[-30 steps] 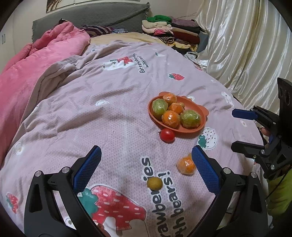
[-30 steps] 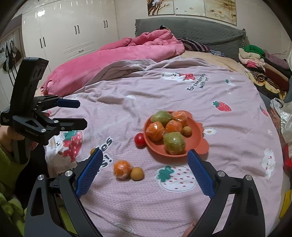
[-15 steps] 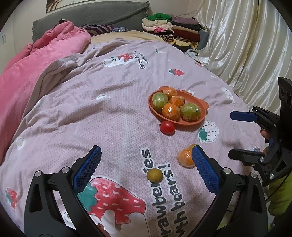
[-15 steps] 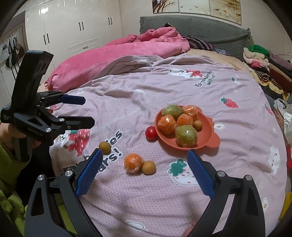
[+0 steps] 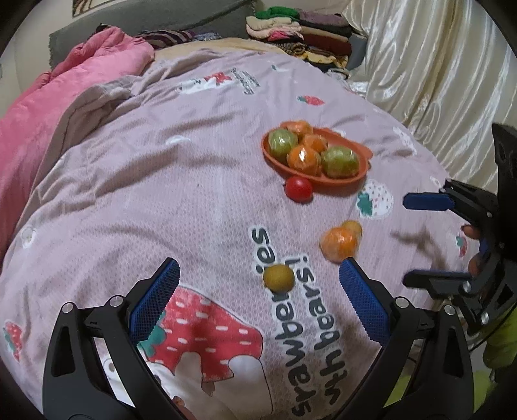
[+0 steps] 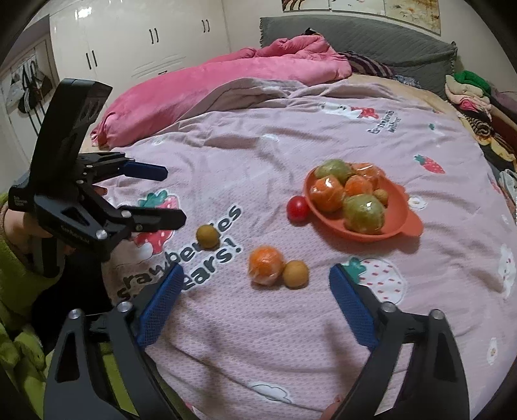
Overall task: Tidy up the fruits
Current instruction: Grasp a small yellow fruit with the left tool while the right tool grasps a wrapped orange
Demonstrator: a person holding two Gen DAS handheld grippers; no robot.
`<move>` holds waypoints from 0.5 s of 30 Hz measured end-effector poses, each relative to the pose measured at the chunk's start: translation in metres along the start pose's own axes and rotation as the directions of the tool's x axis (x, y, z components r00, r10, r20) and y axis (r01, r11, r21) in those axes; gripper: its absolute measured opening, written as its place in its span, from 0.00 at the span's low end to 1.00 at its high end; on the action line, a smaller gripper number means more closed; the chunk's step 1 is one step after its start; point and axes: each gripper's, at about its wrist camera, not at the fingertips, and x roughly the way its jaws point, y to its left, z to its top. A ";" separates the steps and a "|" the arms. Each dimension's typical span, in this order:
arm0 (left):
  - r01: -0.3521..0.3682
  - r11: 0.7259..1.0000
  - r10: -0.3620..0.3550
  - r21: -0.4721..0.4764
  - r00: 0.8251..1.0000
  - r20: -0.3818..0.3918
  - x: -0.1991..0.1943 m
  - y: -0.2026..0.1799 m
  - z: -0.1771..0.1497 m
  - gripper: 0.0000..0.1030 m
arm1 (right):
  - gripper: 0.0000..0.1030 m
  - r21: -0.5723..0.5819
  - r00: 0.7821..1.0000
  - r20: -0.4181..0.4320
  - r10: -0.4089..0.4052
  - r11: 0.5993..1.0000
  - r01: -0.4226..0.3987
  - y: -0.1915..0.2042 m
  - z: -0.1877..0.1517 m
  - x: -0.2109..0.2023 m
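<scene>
An orange plate (image 6: 404, 223) (image 5: 362, 152) on the bed holds several wrapped orange and green fruits. A red tomato (image 6: 298, 208) (image 5: 299, 189) touches its near rim. A wrapped orange (image 6: 266, 265) (image 5: 339, 243) lies beside a small brown fruit (image 6: 295, 274). A yellow-green fruit (image 6: 207, 236) (image 5: 278, 278) lies apart. My left gripper (image 5: 258, 281) (image 6: 168, 197) is open and empty, just short of the yellow-green fruit. My right gripper (image 6: 255, 281) (image 5: 423, 239) is open and empty, just short of the wrapped orange.
The fruits lie on a pink strawberry-print bedspread (image 6: 323, 135). A pink duvet (image 6: 226, 80) is bunched at the bed's far side. Folded clothes (image 5: 300, 29) are stacked by the headboard. A shiny curtain (image 5: 436, 64) hangs along one side.
Both grippers have moved forward and lower toward the loose fruits, which now show larger and nearer the fingertips. Both stay open. No fruit has moved.
</scene>
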 end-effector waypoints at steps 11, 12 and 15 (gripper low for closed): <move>0.054 0.997 -0.049 0.063 0.996 -0.079 0.022 -0.014 -0.010 0.48 | 0.50 -0.064 0.998 -0.064 -0.005 0.998 0.001 0.003 -0.005 0.016; 0.064 0.995 -0.057 0.073 0.994 -0.089 0.025 -0.016 -0.011 0.45 | 0.48 -0.064 0.998 -0.068 -0.002 0.998 -0.002 0.003 -0.006 0.017; 0.065 0.995 -0.056 0.081 0.992 -0.109 0.034 -0.018 -0.010 0.42 | 0.43 -0.068 0.997 -0.081 0.008 0.998 -0.013 0.004 -0.009 0.020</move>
